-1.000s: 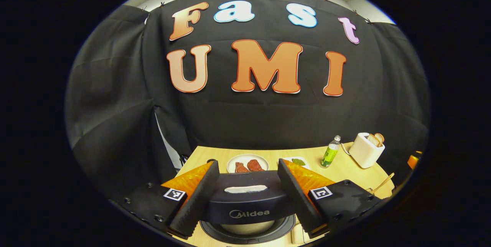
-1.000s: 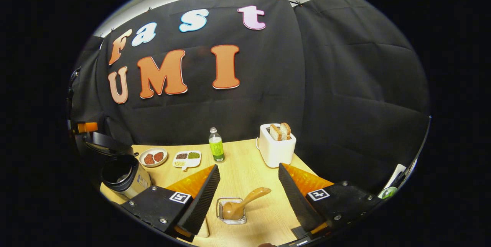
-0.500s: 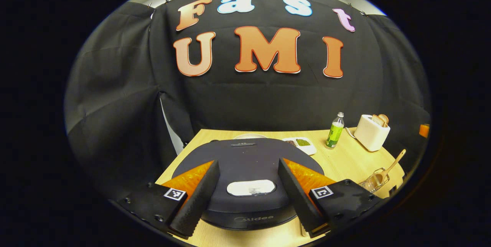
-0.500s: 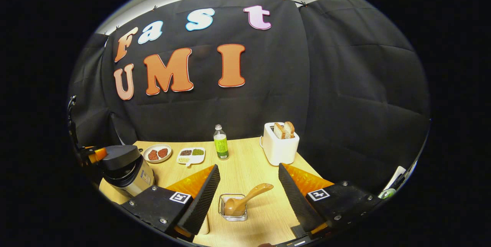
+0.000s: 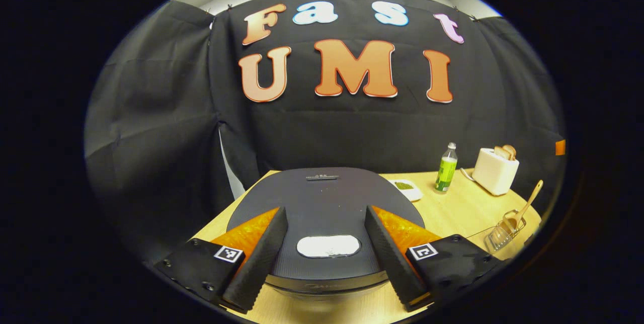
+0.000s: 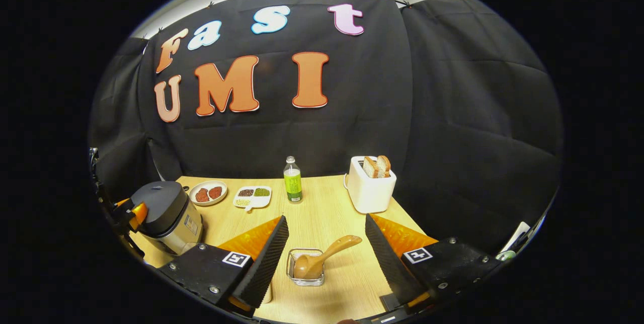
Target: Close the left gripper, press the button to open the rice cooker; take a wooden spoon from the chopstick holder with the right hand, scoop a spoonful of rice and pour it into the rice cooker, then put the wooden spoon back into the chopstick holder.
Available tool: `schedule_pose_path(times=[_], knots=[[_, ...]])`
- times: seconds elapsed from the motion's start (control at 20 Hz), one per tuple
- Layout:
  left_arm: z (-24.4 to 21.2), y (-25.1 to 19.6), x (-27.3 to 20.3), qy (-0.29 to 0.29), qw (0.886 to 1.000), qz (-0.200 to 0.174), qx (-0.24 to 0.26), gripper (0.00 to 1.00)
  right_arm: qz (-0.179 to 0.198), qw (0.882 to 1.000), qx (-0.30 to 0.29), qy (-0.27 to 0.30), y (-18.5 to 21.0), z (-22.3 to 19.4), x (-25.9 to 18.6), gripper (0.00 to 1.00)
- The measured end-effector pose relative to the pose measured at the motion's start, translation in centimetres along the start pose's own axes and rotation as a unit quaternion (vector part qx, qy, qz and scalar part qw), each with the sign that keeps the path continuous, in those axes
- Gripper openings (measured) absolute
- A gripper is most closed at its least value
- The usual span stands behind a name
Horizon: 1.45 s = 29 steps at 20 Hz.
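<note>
The dark rice cooker [image 5: 322, 198] sits right under my left gripper [image 5: 326, 211], lid down. Its pale oval button [image 5: 328, 246] lies between the open fingers, which hover at either side of the lid. In the right gripper view the cooker [image 6: 166, 211] stands at the table's left with the left gripper's body [image 6: 132, 212] against its near side. My right gripper [image 6: 326, 219] is open and holds nothing. Just ahead of its fingers a wooden spoon [image 6: 322, 258] rests bowl-down in a clear holder [image 6: 290, 269]. The spoon [image 5: 526, 206] and holder [image 5: 503, 231] also appear at the far right.
On the wooden table [image 6: 327, 203] stand a green bottle [image 6: 292, 180], a white toaster [image 6: 370, 188] with two bread slices, a round plate [image 6: 208, 193] with two reddish pieces, and a divided dish [image 6: 253, 195] of grains. The black booth wall runs behind the table.
The rice cooker's lid, raised one second ago with the pot showing, has come down and is now shut. The right gripper has barely shifted and stays open.
</note>
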<state>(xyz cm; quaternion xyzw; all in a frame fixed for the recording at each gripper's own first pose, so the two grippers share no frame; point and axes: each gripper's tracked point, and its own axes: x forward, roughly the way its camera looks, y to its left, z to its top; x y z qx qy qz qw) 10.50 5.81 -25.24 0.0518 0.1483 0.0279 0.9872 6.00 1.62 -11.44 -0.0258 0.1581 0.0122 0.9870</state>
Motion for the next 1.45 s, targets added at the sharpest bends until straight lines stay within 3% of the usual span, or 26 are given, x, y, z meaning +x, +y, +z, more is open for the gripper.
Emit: schedule_pose_path(times=[0.3, 0.4, 0.5, 0.65, 1.05, 1.25, 1.45], knots=[[-0.4, -0.1, -0.2, -0.036, 0.999, -0.001, -0.009, 1.0, -0.009, 1.0, -0.021, 0.012, -0.6, -0.9, -0.1, 0.95], [0.2, -0.4, -0.2, -0.051, 0.998, 0.004, 0.027, 0.99, -0.004, 1.0, -0.027, 0.015, -0.4, -1.0, -0.1, 0.95], [0.3, -0.5, -0.2, -0.03, 0.999, 0.01, 0.04, 1.0, 0.002, 0.999, -0.031, 0.013, -0.1, -0.7, 0.0, 0.95], [0.5, -1.4, -1.5, 0.023, 0.999, -0.015, -0.019, 0.99, 0.015, 1.0, -0.026, 0.003, 0.8, 0.7, 0.3, 0.95], [16.1, -1.4, -6.9, -0.049, 0.998, -0.017, 0.019, 0.98, 0.042, 0.997, -0.036, -0.059, 2.0, 7.8, -0.7, 0.95], [22.4, -2.6, -9.7, -0.089, 0.995, -0.037, -0.009, 1.0, 0.043, 0.995, -0.023, -0.084, 1.2, 11.5, -2.1, 0.95], [26.3, -1.6, -12.4, -0.116, 0.993, -0.014, -0.031, 1.0, 0.036, 0.993, -0.016, -0.114, -0.2, 14.5, -3.7, 0.95]])
